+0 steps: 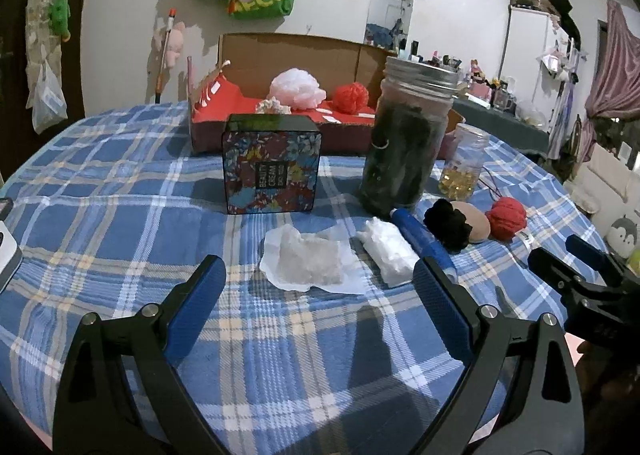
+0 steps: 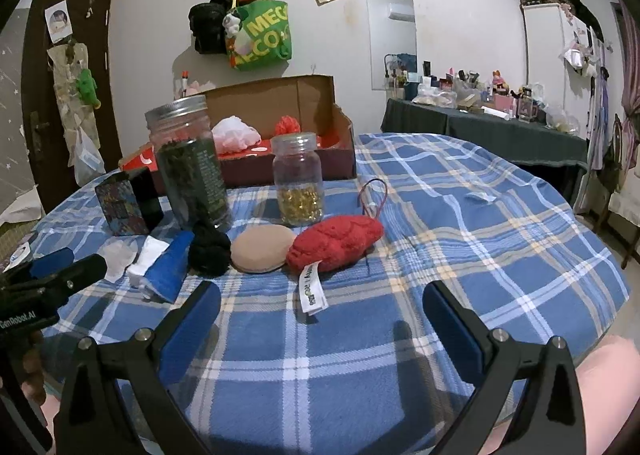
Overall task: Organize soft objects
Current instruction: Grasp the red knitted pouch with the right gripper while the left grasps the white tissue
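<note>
Knitted red pouch (image 2: 334,243) and round beige pad (image 2: 262,249) lie beyond both gaping, empty tools.

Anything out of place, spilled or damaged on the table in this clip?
Nothing spilled or broken. The floral tin stands on its side, label reading sideways. The blue tube is a hard item lying in the row with the black pom, tan pad and red knit toy. Both jars are upright and capped.

The tall jar (image 1: 408,143) hides part of the small jar (image 1: 466,163); the tan pad (image 1: 478,225) sits half behind the black pompom (image 1: 448,225); far dresser clutter (image 2: 480,91) is too small to tell.
</note>
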The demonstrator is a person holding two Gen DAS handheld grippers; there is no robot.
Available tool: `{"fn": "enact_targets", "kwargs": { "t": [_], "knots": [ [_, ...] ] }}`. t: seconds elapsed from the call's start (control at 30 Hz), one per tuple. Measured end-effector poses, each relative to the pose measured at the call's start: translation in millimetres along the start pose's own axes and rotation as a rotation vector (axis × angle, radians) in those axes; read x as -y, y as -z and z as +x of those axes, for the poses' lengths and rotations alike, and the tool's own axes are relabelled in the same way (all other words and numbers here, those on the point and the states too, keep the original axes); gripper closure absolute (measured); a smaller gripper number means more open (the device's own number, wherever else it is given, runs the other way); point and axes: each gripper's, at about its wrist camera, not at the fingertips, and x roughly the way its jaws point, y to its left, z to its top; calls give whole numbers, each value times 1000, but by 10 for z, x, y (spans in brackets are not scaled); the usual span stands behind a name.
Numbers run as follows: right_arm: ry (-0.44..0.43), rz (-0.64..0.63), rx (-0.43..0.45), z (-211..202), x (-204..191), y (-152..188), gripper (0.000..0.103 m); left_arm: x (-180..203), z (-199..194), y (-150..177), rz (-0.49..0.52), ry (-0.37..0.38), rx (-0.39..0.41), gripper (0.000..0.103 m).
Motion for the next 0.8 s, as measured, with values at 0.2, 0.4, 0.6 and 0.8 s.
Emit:
{"fn": "enact_targets", "kwargs": {
  "t": [0.2,0.4,0.6,0.8],
  "knots": [
    [18,-6,-19,79,30,-90,0,-71,74,-81,-13,5,-44,7],
    [26,11,-51,191,132,-228,0,-93,178,-172,9,13,-110,7],
    [31,22,-106,371,185,-391,0,-85,303,-250,44,12,-168,8],
    [33,15,-185,620,188,-457,15,-65,449,-250,88,9,-228,32]
  ]
}}
